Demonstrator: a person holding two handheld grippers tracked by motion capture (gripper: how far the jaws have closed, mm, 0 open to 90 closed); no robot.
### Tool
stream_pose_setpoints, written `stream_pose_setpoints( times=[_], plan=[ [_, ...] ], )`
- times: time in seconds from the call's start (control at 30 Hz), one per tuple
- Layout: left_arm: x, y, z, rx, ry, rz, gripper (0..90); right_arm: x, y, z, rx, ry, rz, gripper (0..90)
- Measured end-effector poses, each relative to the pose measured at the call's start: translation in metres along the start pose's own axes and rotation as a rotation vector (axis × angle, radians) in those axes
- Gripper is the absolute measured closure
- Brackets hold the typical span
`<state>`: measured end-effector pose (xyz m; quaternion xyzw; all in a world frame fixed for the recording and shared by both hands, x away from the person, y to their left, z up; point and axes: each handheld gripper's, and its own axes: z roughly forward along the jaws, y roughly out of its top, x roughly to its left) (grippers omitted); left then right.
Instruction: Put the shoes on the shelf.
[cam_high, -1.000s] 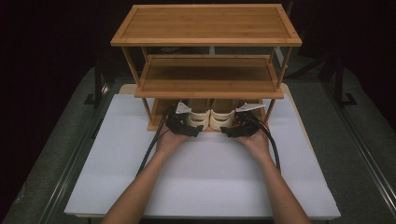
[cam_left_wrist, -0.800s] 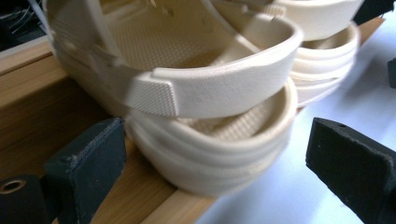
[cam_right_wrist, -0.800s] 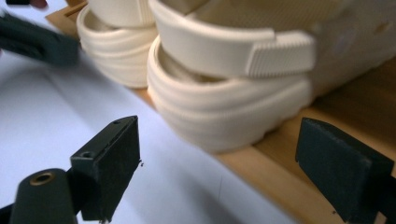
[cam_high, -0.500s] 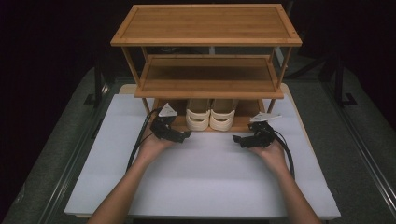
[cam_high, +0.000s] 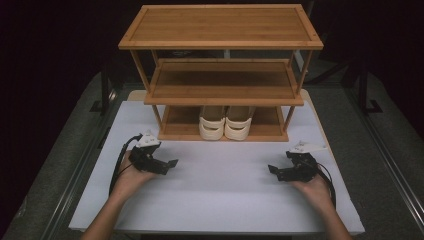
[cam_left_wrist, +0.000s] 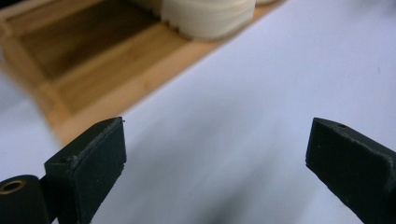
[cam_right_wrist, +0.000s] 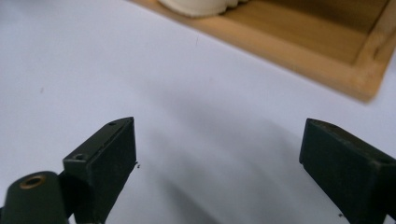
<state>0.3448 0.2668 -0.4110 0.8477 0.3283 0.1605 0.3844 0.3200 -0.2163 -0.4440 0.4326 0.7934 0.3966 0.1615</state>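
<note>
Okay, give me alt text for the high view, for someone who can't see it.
A pair of cream slippers sits on the bottom tier of a three-tier bamboo rack on a white table. In front, a person's hands hold the left claw and right claw, both open and empty.

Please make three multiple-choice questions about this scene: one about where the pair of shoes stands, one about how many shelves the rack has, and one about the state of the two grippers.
1. Where do the shoes stand?
A. on the top shelf
B. on the bottom shelf
C. on the white table, beside the rack

2. How many shelves does the wooden rack have?
A. two
B. three
C. four

3. How are the left gripper and the right gripper?
A. both open and empty
B. both shut on a shoe
C. one open, one holding a shoe

Answers:
1 B: the cream pair sits side by side on the lowest board.
2 B: top, middle and bottom boards show.
3 A: in both gripper views the jaws stand wide apart over the bare table.
</note>
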Motion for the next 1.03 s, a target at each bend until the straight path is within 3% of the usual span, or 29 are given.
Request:
stream_pose_setpoints(
  times=[0.23,0.3,0.43,0.6,0.7,0.8,1.03],
  plan=[
    [-0.002,-0.030,-0.024,0.032,0.032,-0.006,4.7,0.000,-0.023,-0.013,0.033,-0.006,0.021,10.4],
    [-0.004,-0.045,-0.034,0.043,0.044,-0.017,4.7,0.000,-0.034,-0.021,0.052,-0.029,0.020,10.3],
    [-0.007,-0.060,-0.043,0.065,0.059,-0.020,4.6,0.000,-0.041,-0.031,0.050,-0.052,0.019,10.3],
    [-0.010,-0.084,-0.055,0.081,0.063,-0.044,4.6,0.001,-0.049,-0.039,0.091,-0.099,0.005,10.5],
    [-0.010,-0.094,-0.054,0.105,0.065,-0.028,4.5,0.001,-0.049,-0.039,0.092,-0.099,0.007,10.3],
    [-0.007,-0.097,-0.053,0.097,0.053,-0.053,2.7,0.001,-0.049,-0.039,0.092,-0.098,0.006,10.3],
    [-0.006,-0.096,-0.053,0.097,0.048,-0.050,1.8,0.000,-0.051,-0.041,0.101,-0.117,0.015,7.0]
  ],
)
